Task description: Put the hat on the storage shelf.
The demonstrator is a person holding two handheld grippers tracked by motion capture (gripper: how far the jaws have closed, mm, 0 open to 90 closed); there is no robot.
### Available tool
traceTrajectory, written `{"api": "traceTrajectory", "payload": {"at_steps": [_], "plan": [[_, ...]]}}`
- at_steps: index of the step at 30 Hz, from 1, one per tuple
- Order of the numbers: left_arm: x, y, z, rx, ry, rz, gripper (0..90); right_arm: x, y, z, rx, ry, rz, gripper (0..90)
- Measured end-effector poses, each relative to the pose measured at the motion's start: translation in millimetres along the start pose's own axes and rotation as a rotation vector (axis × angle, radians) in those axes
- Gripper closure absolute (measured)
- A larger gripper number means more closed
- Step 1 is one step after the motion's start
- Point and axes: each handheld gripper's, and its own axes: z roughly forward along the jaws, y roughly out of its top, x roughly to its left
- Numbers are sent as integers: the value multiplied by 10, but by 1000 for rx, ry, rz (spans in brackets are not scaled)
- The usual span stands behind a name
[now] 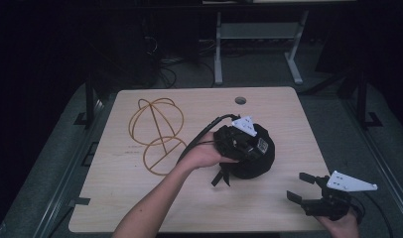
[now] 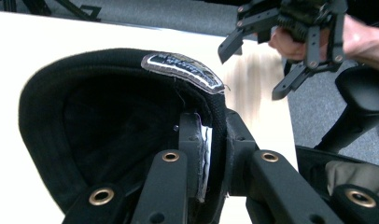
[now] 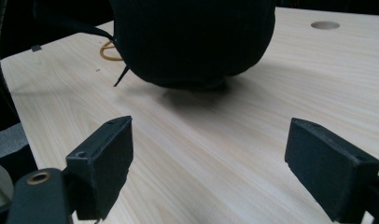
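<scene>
Left gripper view shows the cap (image 2: 108, 116) with its rim pinched between the jaws of the left claw (image 2: 211, 154), near the label (image 2: 183, 70). The cap sits mid-desk (image 1: 269, 208). The right claw (image 1: 308, 191) waits wide at the near right edge. Probably the grip should stay firm on the rim while lifting.

You have a matt black cloth cap (image 1: 249, 156) with a woven label (image 2: 182, 71) stitched to its rim. Your table (image 1: 269, 203) is pale wood-grain — smooth, low sheen. Your gripper (image 3: 225, 172) jaws look like matt black plastic with brass-coloured rivets. The wire stand (image 1: 157, 131) is thin, gold-toned — likely metal.
</scene>
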Motion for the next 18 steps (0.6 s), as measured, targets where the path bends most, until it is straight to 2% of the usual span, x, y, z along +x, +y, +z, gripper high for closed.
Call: {"api": "traceTrajectory", "payload": {"at_steps": [10, 18], "plan": [[-91, 199, -68, -39, -35, 34, 809, 36, 162, 43, -27, 20, -35, 149], [-171, 344, -14, -44, -63, 72, 809, 65, 289, 62, -70, 31, -56, 152]]}}
